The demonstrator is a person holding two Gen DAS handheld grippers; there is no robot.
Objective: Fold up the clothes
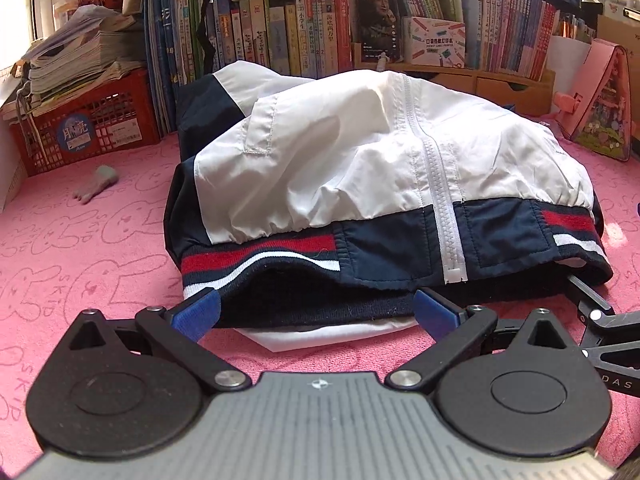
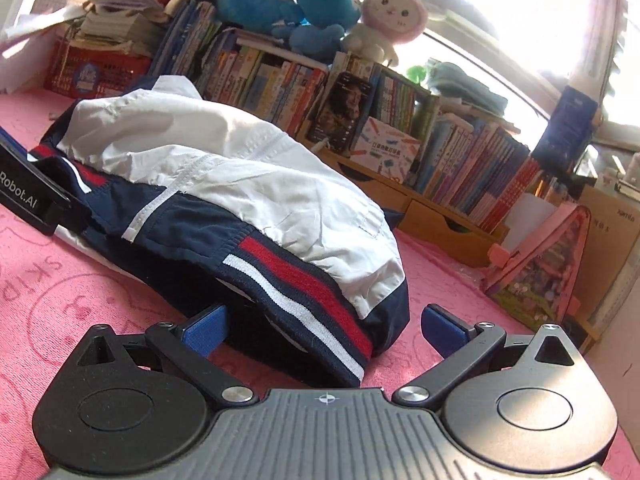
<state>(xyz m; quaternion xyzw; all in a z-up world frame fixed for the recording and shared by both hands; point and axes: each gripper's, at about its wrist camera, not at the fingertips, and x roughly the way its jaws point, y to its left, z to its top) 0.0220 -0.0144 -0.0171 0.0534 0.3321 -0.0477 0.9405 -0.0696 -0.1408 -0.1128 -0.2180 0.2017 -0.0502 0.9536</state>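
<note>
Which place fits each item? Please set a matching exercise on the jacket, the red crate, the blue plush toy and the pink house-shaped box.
Things:
1. jacket
2. red crate
3. blue plush toy
4. pink house-shaped box

Places:
A. on top of the row of books
B. far left of the pink cloth, under stacked papers
C. middle of the pink cloth, right in front of both open grippers
D. right side, beside the wooden drawer shelf

Pairs: 1-C, 2-B, 3-A, 4-D

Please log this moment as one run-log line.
white-and-navy zip jacket: bunched on pink towel | left gripper: open at hem | right gripper: open at hem corner
</note>
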